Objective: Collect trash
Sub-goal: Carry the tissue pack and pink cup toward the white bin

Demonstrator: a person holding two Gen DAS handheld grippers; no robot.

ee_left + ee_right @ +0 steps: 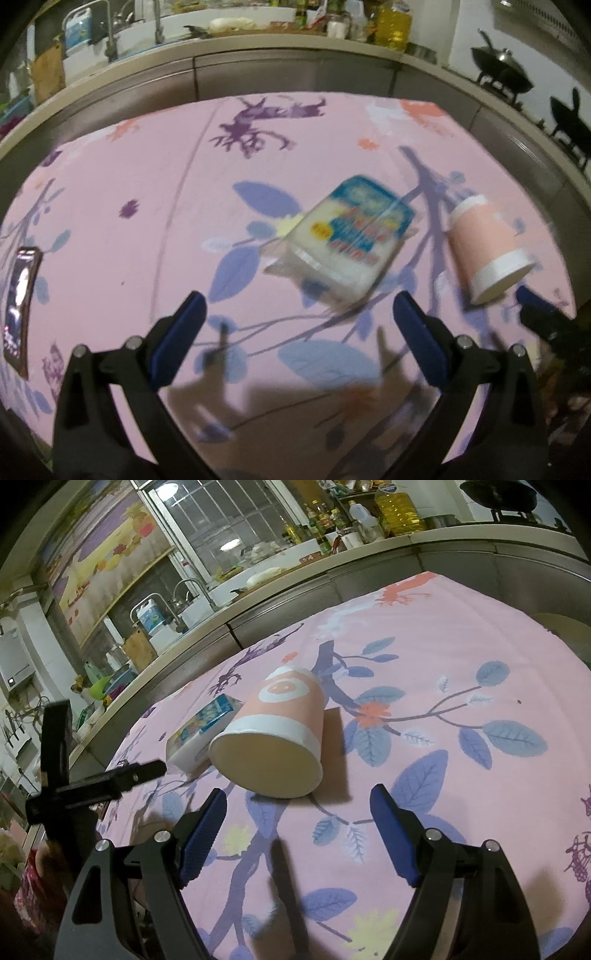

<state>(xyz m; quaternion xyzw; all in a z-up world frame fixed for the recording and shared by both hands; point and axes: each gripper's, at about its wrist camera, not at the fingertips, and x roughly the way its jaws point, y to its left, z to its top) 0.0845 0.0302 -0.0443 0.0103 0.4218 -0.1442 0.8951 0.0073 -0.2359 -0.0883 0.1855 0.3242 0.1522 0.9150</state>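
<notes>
A pink paper cup point(487, 248) with white bands lies on its side on the pink floral tablecloth point(147, 177), its mouth toward me; it also shows in the right wrist view point(275, 734). Beside it lies a blue and white tissue pack point(345, 243), also seen behind the cup in the right wrist view point(201, 734). My left gripper point(299, 314) is open and empty, just short of the pack. My right gripper point(299, 805) is open and empty, just short of the cup's mouth.
A phone point(18, 306) lies at the tablecloth's left edge. A steel kitchen counter point(295, 74) runs behind the table, with a sink, oil bottles point(399, 511) and woks point(502, 68). The left gripper point(92, 782) shows at the left of the right wrist view.
</notes>
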